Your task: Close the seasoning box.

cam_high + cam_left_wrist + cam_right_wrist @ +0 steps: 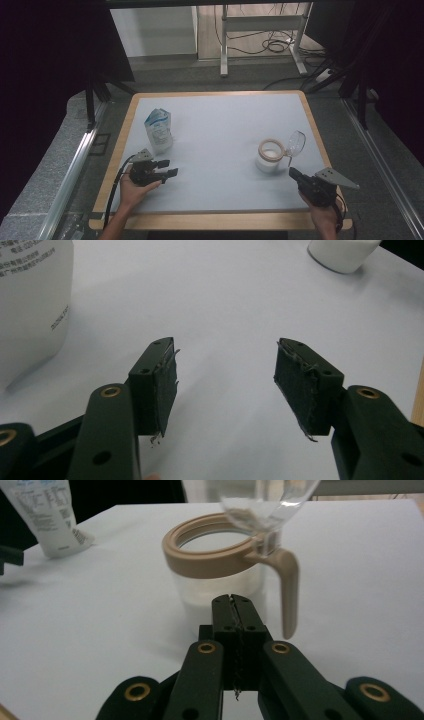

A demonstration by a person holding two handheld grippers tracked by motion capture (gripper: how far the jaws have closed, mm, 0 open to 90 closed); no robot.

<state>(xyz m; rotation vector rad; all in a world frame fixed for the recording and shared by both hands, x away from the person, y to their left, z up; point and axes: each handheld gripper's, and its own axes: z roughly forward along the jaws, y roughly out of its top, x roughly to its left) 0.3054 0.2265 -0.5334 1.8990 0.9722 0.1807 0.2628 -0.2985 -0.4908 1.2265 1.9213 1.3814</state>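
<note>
Count: one jar, one pouch, two grippers and one table are counted.
Jar, look: a clear, squat body is seen, topped by a tan ring and a tan handle that hangs down one side; a clear hinged lid is stood up, open, above the handle.
Jar, place: it is set on the right half of the white table top, near the front edge and well apart from the pouch.
Jar and right gripper: the right gripper is held just in front of the jar, on the handle side, with its tips aimed at the body; no contact is made out.
Right gripper, state: its jaws are pressed fully together, and nothing is caught between them.
Pouch, look: a white standing bag with blue print is seen upright on the left half of the table.
Left gripper, state: the left gripper is held with its jaws parted about halfway, and bare table is seen between the pads.
Left gripper, place: it is held low over the table just in front of the pouch, without touching it.
</note>
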